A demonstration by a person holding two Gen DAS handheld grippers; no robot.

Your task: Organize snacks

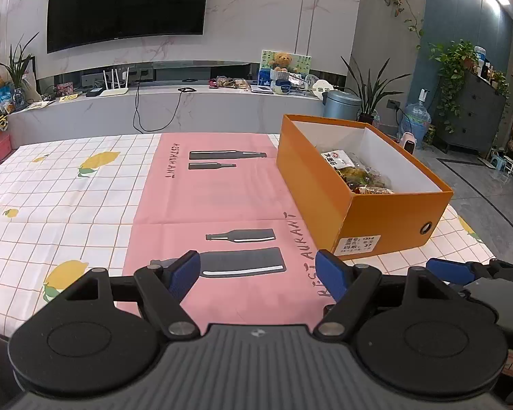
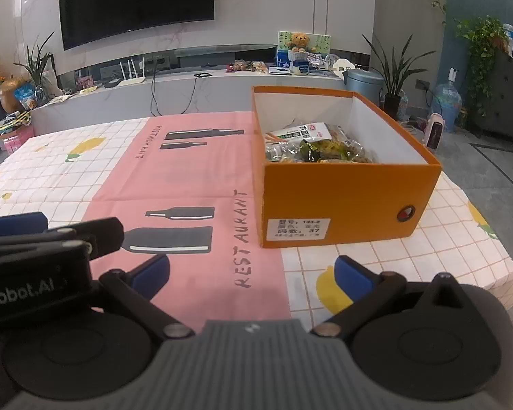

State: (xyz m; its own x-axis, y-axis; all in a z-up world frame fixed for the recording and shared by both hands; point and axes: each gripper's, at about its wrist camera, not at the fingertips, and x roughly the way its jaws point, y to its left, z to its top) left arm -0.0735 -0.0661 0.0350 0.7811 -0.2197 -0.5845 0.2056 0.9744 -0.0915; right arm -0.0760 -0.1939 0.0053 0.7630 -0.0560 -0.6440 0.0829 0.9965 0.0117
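On the bench (image 1: 85, 205), snacks (image 2: 311, 147) sit in the box (image 2: 342, 205). Both grippers, left (image 1: 258, 275) and right (image 2: 253, 275), spread, fingers empty. Judgement: task nearly done; withdraw without nudging the box.

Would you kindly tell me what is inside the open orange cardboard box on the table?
The orange cardboard box holds a pile of wrapped snack packets, a white-labelled one topmost. Anything beneath the pile, and the box floor, is covered.

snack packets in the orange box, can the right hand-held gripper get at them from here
Probably yes: the orange box has no lid, the snack packets lie exposed, and the right hand-held gripper is open and empty before it.
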